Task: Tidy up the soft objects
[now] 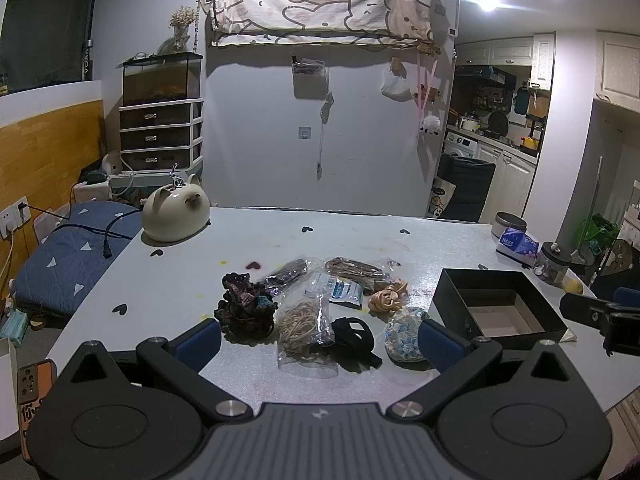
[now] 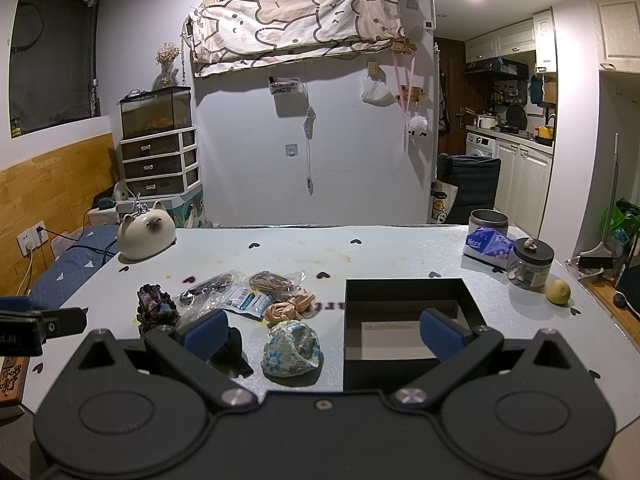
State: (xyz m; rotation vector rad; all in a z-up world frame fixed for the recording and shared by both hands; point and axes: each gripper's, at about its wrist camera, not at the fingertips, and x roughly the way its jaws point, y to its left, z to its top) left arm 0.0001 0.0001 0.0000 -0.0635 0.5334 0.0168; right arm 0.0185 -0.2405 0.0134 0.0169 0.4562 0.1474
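Soft items lie in a cluster on the table: a dark crochet scrunchie [image 1: 244,306] [image 2: 157,308], a bag of tan hair ties [image 1: 302,324], a black hair band [image 1: 354,338], a blue floral scrunchie [image 1: 402,338] [image 2: 291,347], a peach satin scrunchie [image 1: 387,295] [image 2: 289,307] and several small plastic bags [image 1: 340,280] [image 2: 244,294]. An open black box [image 1: 498,306] [image 2: 408,320] stands to their right. My left gripper [image 1: 320,340] is open, empty, just before the cluster. My right gripper [image 2: 324,330] is open, empty, spanning the floral scrunchie and the box.
A cream cat-shaped pot [image 1: 176,216] [image 2: 146,234] stands at the back left. A tin [image 2: 489,220], a tissue pack [image 2: 490,246], a glass jar [image 2: 531,264] and a yellow ball [image 2: 559,291] stand at the back right. A phone [image 1: 34,384] lies at the table's left front edge.
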